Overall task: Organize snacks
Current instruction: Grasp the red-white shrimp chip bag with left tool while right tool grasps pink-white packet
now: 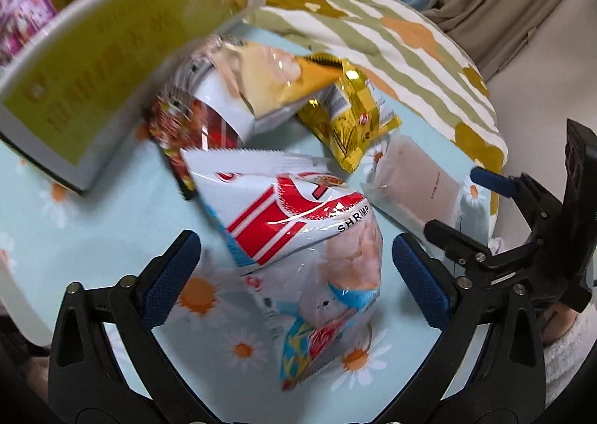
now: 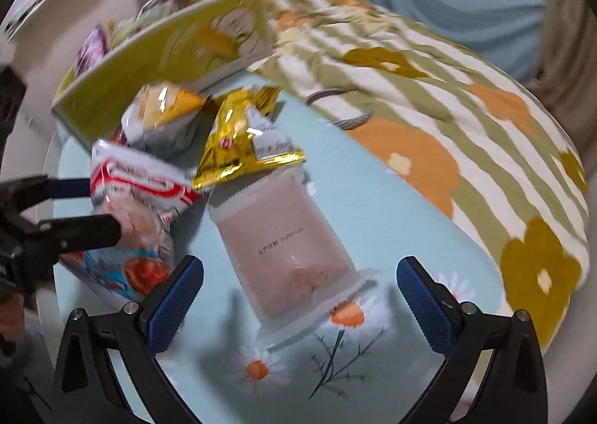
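Note:
A white and red shrimp chip bag (image 1: 298, 230) lies on the light blue daisy cloth (image 1: 74, 237). My left gripper (image 1: 294, 267) is open and straddles it, with neither pad touching it. A pinkish translucent packet (image 2: 287, 245) lies flat between the blue pads of my open right gripper (image 2: 298, 293), also untouched. Behind them sit a gold packet (image 1: 350, 118), an orange and silver bag (image 1: 261, 81) and a dark red bag (image 1: 179, 125). From the right wrist view, my left gripper (image 2: 86, 209) flanks the shrimp bag (image 2: 138, 178).
A yellow-green box (image 1: 93, 62) stands at the back left with a purple packet (image 1: 22, 13) and other snacks inside. A striped flowered blanket (image 2: 447, 107) is bunched along the right side. A grey cord (image 2: 335, 107) lies at its edge.

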### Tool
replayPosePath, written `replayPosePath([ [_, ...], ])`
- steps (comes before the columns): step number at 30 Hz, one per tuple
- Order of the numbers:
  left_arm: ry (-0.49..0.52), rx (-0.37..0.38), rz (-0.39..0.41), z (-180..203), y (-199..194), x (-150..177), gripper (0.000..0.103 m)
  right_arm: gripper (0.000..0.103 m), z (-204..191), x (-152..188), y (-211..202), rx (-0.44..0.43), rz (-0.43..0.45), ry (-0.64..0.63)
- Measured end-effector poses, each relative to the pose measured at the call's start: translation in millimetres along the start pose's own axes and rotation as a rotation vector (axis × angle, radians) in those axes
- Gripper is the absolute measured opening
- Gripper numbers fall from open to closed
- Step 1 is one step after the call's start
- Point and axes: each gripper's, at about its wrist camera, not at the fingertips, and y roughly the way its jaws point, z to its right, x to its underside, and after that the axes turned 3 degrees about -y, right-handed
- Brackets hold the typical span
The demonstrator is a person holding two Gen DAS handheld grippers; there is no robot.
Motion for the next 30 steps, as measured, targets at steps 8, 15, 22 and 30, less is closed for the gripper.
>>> replayPosePath([
  [8, 0.013, 0.052, -0.058, 6, 16, 5, 0.062, 0.098, -1, -4, 17, -0.01, -0.022, -0.152],
  [15, 0.038, 0.052, -0.083, 6, 12, 7, 0.058, 0.086, -7, -5, 30, -0.041, -0.047, -0.19],
  [22, 0.076, 0.051, -0.1, -1, 3, 17, 0.057, 0.074, -20, -5, 39, -0.034, -0.056, -0.239],
  [30, 0.137, 0.063, -0.115, -3, -13, 32, 0.057, 0.059, -30, -2, 35, -0.025, -0.071, -0.186],
])
